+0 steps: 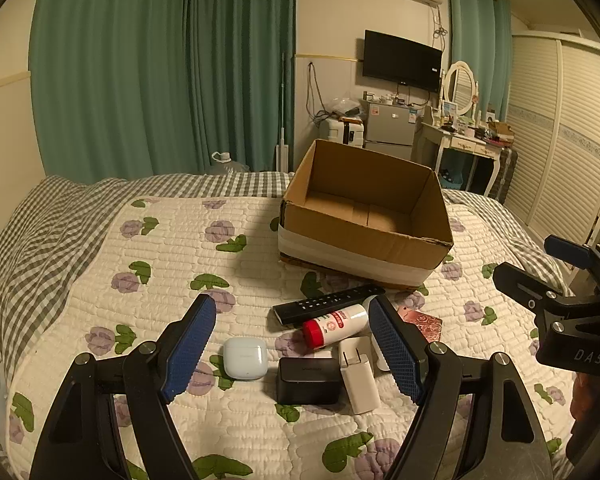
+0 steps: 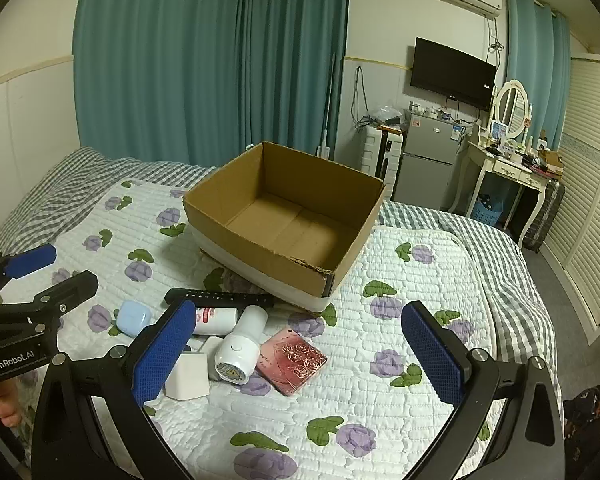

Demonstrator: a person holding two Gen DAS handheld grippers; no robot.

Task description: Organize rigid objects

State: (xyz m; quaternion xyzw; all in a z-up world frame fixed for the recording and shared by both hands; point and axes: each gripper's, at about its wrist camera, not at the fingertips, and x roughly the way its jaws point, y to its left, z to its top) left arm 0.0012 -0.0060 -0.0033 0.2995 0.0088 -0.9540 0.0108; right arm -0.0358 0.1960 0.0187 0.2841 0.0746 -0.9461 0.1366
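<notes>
Earbuds case [image 1: 245,358] — between left hand-held gripper [image 1: 292,346] fingers

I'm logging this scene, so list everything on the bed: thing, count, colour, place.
open cardboard box: one, brown with white band, far centre, nothing inside
slim remote control: one, black, before the box
cylindrical bottle: one, white, red cap, lying beside the remote
earbud case: one, pale blue, left of the pile
small box: one, black, centre
plug charger: one, white
rounded device: one, white
embossed rose case: one, pink, rightmost
left gripper: open
right gripper: open
</notes>
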